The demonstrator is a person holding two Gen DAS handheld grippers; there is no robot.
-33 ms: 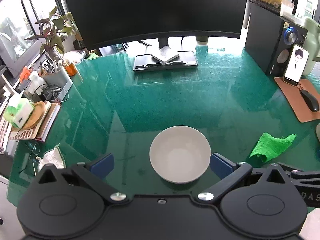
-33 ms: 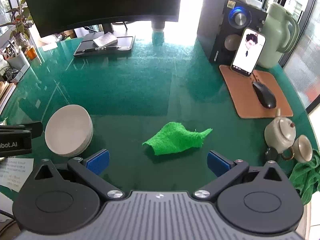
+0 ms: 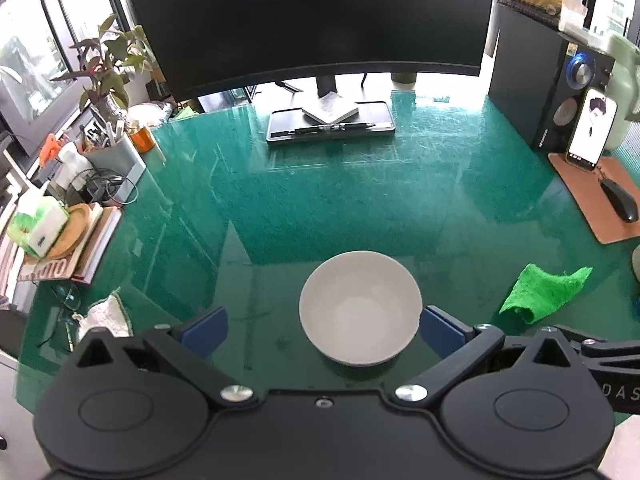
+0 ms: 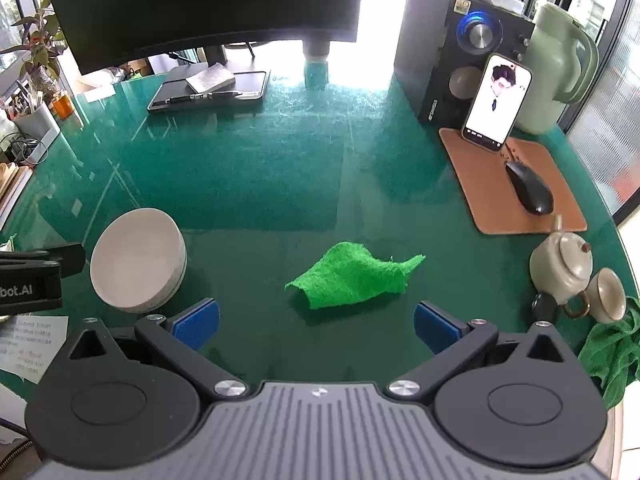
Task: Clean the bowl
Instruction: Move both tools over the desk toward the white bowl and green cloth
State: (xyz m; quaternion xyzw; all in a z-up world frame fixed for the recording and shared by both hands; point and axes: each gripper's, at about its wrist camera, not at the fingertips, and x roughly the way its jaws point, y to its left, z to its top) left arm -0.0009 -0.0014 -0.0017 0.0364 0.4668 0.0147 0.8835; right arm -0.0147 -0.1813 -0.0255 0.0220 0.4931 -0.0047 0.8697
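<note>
An empty white bowl [image 3: 360,308] stands upright on the green glass desk [image 3: 360,200]. My left gripper [image 3: 322,330] is open around it, blue pads on either side, and the right pad [image 3: 440,330] is close beside the rim. The right wrist view shows the same bowl [image 4: 136,260] at the left. A crumpled bright green cloth [image 4: 352,280] lies on the desk just ahead of my right gripper [image 4: 316,324], which is open and holds nothing. That cloth [image 3: 544,292] also lies to the right of the bowl in the left wrist view.
A big monitor [image 3: 304,20] and a tablet with a pen [image 3: 332,126] stand at the back. On the right are a speaker [image 4: 464,52], phone [image 4: 496,102], mouse [image 4: 528,186] on a brown pad, teapot [image 4: 560,270] and cup [image 4: 608,296]. A plant [image 3: 104,64] and books [image 3: 72,248] crowd the left edge.
</note>
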